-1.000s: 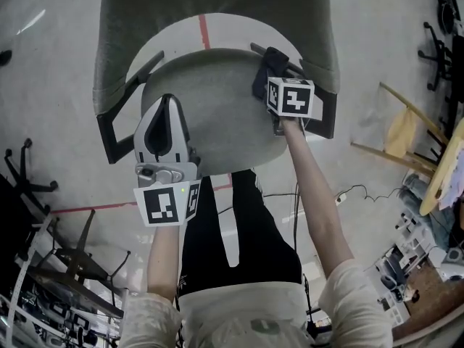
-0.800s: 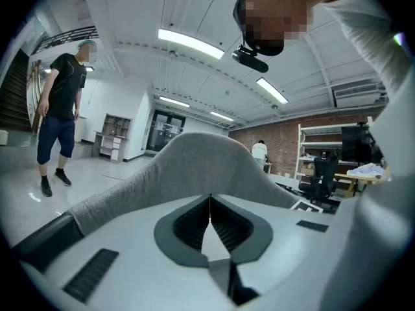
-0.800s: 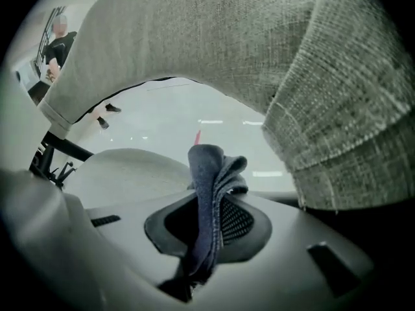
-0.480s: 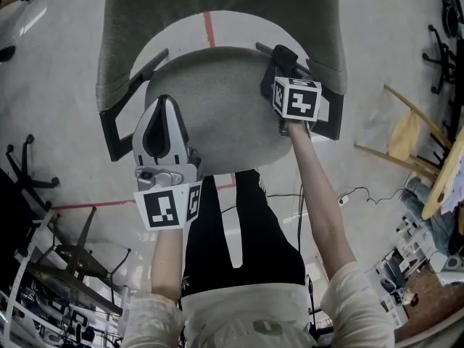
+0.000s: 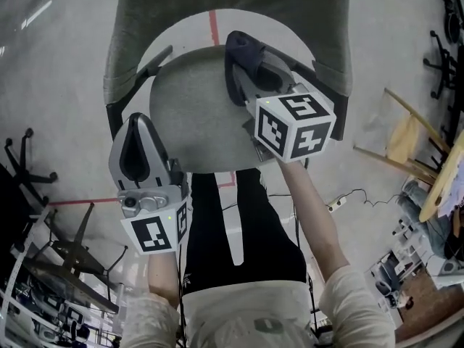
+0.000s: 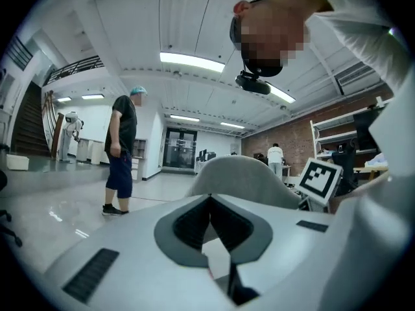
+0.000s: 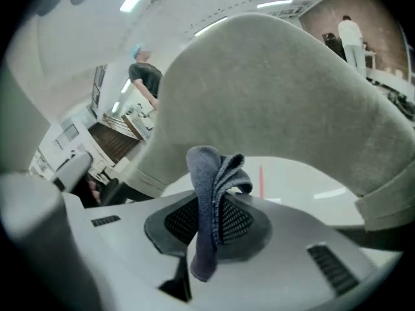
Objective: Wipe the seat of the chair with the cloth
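Observation:
The grey-green chair seat (image 5: 192,111) lies below me in the head view, its backrest (image 5: 217,6) at the far side. My right gripper (image 5: 237,64) hangs raised above the seat's right part, shut on a folded dark blue cloth (image 5: 246,49). In the right gripper view the cloth (image 7: 213,199) sticks up between the jaws, in front of the backrest (image 7: 279,96). My left gripper (image 5: 135,119) is shut with nothing in it, over the seat's left front edge. The left gripper (image 6: 209,203) view shows the backrest (image 6: 243,177) beyond the closed jaws.
A white round floor patch (image 5: 290,38) with a red tape line (image 5: 214,26) lies under the chair. Office chair bases (image 5: 25,172) stand at the left, a wooden chair (image 5: 406,133) at the right. A cable (image 5: 355,193) runs on the floor. A person (image 6: 123,154) stands in the hall.
My right gripper has risen off the seat's right edge toward me and shifted left, cloth still in it. The left gripper has slid left and back to the seat's front edge.

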A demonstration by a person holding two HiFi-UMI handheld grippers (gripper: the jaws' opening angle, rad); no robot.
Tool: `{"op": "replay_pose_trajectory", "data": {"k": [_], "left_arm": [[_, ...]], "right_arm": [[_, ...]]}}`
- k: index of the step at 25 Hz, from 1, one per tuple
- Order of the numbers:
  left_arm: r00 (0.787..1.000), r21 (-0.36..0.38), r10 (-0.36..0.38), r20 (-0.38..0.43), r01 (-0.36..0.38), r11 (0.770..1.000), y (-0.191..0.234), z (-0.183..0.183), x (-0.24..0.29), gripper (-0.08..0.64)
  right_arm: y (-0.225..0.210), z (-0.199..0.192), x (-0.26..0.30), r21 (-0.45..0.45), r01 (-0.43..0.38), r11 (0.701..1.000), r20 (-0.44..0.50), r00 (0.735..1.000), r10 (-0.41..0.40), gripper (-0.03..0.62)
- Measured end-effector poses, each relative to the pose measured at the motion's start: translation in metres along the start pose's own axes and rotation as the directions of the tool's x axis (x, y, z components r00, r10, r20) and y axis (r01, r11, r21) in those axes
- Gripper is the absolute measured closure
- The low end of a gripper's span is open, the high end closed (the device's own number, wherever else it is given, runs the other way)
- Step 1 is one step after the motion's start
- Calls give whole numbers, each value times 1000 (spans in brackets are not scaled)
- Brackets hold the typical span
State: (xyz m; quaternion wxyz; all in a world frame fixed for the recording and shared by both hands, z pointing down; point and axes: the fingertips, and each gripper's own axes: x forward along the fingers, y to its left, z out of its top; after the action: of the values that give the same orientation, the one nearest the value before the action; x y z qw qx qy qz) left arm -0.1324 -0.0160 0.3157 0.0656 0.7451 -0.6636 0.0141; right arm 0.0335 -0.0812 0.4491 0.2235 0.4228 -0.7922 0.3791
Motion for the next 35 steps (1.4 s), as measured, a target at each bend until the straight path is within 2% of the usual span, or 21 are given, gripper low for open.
{"op": "replay_pose_trajectory", "data": {"k": [3,5,8,11,18,23,27,35], "left_arm": [[999,11,38,25,-39,999,16,12,-9,545],[997,16,60,39,-61,998,25,19,-15,545],[995,20,82,48,-83,996,39,23,-22,545],[995,20,89,38,-90,996,49,18,-29,545],[996,-11,91,10,-91,996,69,4,-47,545],[995,-10,95,-3,-95,995,81,-4,-53,545],[995,-16,104,-8,-104,994,88,-10,-54,545],[994,-19,104,-27,-105,994,91,-17,-53,545]], "right_arm": [[64,13,-10,35,-153,988,51,987,152,535],[97,14,-15,70,-227,971,75,972,221,535],[133,2,-8,127,-288,949,76,957,281,535],[158,-26,10,174,-318,932,29,948,318,535],[177,-104,72,275,-263,925,-118,945,304,535],[183,-156,111,324,-215,921,-219,930,294,535],[183,-178,132,338,-182,923,-256,926,277,535],[161,-195,145,277,-128,952,-326,920,219,535]]}}
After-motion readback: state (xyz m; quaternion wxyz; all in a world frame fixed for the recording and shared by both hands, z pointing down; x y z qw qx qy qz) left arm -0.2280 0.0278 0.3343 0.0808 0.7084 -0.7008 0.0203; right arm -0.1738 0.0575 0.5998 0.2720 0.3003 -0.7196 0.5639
